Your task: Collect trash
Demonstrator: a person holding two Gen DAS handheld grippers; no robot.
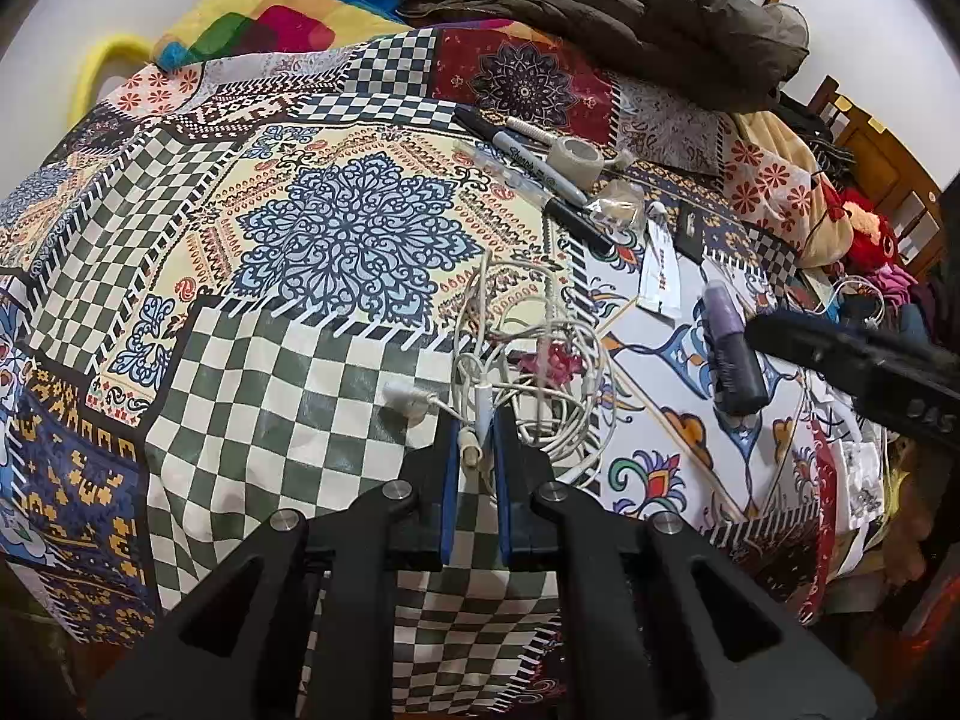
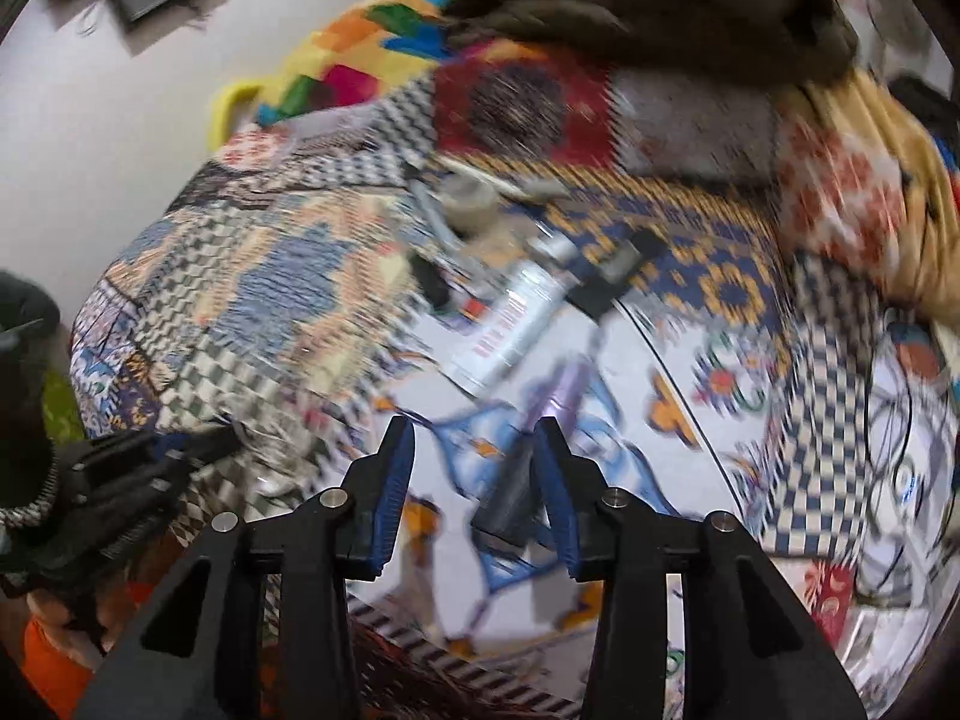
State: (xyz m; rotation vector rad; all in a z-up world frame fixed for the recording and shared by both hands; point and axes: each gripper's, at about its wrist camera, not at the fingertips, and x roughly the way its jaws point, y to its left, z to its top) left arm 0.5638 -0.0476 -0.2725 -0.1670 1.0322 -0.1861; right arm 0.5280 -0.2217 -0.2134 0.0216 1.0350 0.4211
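Two grippers are in your hands, over a patchwork quilt [image 1: 336,228] that covers the whole surface. Your left gripper [image 1: 477,420] is pressed together, pinching the white cable [image 1: 540,372] at its near end; the rest of the cable lies in a loose tangle on the quilt just past the fingertips [image 1: 447,438], with a small red scrap [image 1: 549,363] inside the loops. Your right gripper [image 2: 474,432] stands spread with nothing pinched; a dark tube [image 2: 510,492] with a purple far end lies on the quilt between the jaws, just beside the right pad, and the blur does not let you tell whether it touches. From the left wrist view the same tube [image 1: 735,354] lies to the right of the cable, near the black bar of the right gripper [image 1: 852,354] entering from that side. Farther back sit a marker [image 1: 540,165], a tape roll [image 1: 573,156], a clear wrapper [image 1: 618,204], a white paper slip [image 1: 660,276] and a thin wooden stick [image 1: 666,414] running diagonally across the white floral patch. One brown jacket [image 1: 600,6] is heaped at the far edge, beside a multicoloured cushion [image 1: 270,6]. The right wrist view is heavily blurred; a white can-like object [image 2: 510,324] shows ahead of the jaws, with your left gripper [image 2: 198,444] at lower left.
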